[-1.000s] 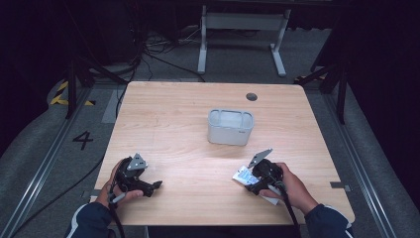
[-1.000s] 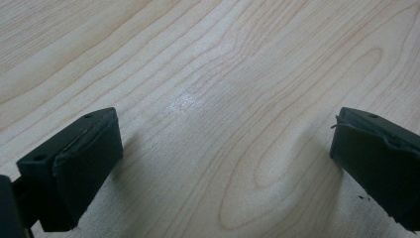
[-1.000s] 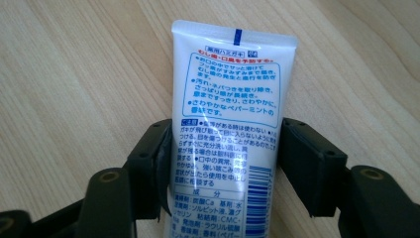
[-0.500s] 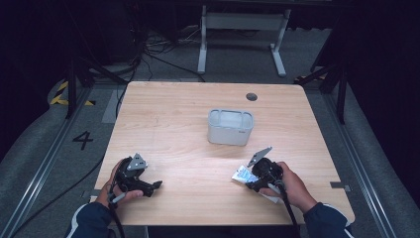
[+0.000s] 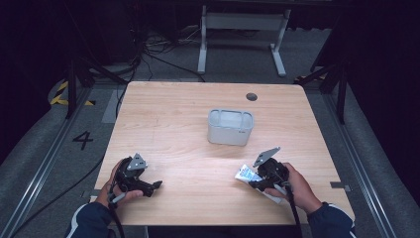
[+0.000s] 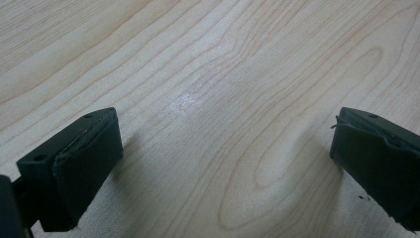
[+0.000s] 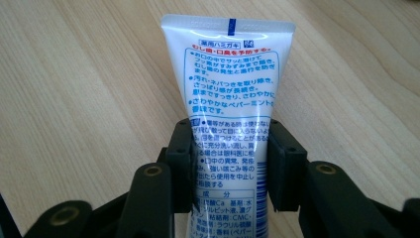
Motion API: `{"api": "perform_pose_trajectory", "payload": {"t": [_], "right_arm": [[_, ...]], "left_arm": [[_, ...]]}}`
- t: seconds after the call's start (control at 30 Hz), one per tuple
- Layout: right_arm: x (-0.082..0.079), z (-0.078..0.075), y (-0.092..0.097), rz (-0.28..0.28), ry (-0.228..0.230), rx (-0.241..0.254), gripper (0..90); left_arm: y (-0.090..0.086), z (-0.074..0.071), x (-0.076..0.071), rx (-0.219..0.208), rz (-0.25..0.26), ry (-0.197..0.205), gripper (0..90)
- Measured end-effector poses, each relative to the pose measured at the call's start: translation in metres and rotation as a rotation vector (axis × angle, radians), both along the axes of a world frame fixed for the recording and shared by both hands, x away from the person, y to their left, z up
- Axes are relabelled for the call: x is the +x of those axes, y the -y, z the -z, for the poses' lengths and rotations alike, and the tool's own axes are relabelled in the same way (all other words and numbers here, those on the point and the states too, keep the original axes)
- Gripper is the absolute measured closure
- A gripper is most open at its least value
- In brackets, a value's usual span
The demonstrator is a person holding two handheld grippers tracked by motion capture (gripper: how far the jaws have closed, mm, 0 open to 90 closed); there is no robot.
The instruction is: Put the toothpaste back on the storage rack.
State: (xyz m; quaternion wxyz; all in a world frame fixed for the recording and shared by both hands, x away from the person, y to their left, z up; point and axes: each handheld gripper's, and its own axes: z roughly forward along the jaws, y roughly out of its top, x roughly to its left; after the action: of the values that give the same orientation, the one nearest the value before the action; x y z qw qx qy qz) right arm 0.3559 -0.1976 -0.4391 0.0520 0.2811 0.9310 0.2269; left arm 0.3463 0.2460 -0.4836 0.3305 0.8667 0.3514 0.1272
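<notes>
Down at the near right corner of the wooden counter (image 5: pixel 188 114), the right gripper (image 7: pixel 229 166) has just been closing, and now its two black jaws pinch a white toothpaste tube (image 7: pixel 229 94) from both sides, pads pressed against the printed middle of the tube. The tube lies flat on the wood, its crimped end with the blue mark pointing away from the gripper, blue and red print running down its face. From above, the right gripper (image 5: pixel 253 182) sits low over the tube (image 5: pixel 246 173), held in the person's right hand (image 5: pixel 297 188).

Over at the near left, the left gripper (image 5: pixel 154 187) rests in the left hand (image 5: pixel 116 191), jaws spread wide over bare wood grain.

A grey open-topped bin (image 5: pixel 230 127) stands in the middle of the counter, well apart from both grippers.
</notes>
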Motion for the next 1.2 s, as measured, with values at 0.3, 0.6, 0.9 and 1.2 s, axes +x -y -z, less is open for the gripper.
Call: {"api": "perform_pose_trajectory", "payload": {"t": [0.3,0.6,0.9,1.2], "right_arm": [[-0.002,-0.008,0.010,0.010,0.017,0.047,62.8],[-0.001,-0.014,0.021,0.032,0.063,0.085,63.8],[-0.001,-0.021,0.027,0.042,0.103,0.125,64.1],[-0.001,-0.027,0.033,0.070,0.148,0.176,64.5]], "left_arm": [[0.000,0.000,0.000,0.000,0.000,0.000,0.2],[0.000,0.000,0.000,0.000,0.000,0.000,0.2],[0.000,0.000,0.000,0.000,0.000,0.000,0.2],[0.000,0.000,0.000,0.000,0.000,0.000,0.2]]}}
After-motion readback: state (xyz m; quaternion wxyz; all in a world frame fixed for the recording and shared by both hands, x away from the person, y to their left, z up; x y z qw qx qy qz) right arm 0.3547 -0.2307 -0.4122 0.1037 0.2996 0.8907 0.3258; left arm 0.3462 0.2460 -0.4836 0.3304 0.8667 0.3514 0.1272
